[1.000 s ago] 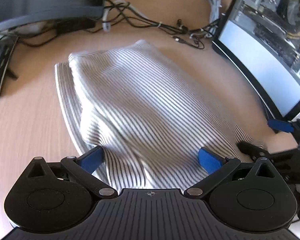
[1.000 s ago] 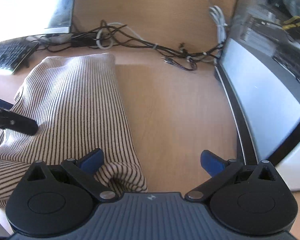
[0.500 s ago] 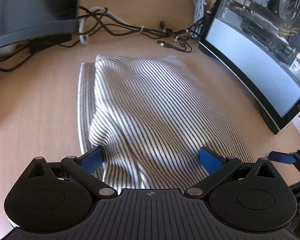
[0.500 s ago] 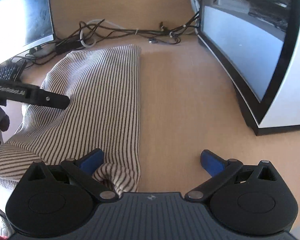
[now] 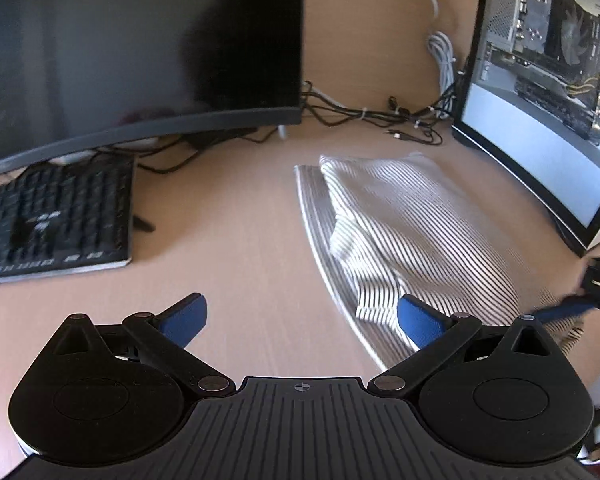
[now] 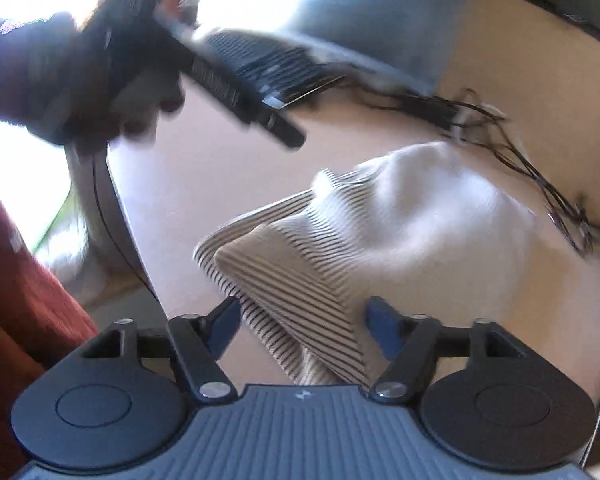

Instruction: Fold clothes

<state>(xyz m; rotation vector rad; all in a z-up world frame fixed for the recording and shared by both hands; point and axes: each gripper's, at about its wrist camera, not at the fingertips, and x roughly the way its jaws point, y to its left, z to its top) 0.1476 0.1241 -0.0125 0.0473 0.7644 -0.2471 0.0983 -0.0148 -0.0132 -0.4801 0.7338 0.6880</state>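
Observation:
The folded striped garment lies on the wooden desk, to the right in the left wrist view. My left gripper hangs open above bare desk beside the garment's left edge, with nothing between its fingers. In the blurred right wrist view, the garment's near corner sits between the blue fingers of my right gripper. Its jaws are closing, and I see no pad pressing on the cloth. A blue finger of the right gripper shows at the garment's near right end.
A black keyboard and a dark monitor stand to the left. A second monitor stands close on the right, with tangled cables behind the garment. A gloved hand holds the left gripper at the upper left.
My left gripper lifted off the garment and swung left over bare desk. My right gripper rolled and swung round to the garment's near corner, and its jaws narrowed.

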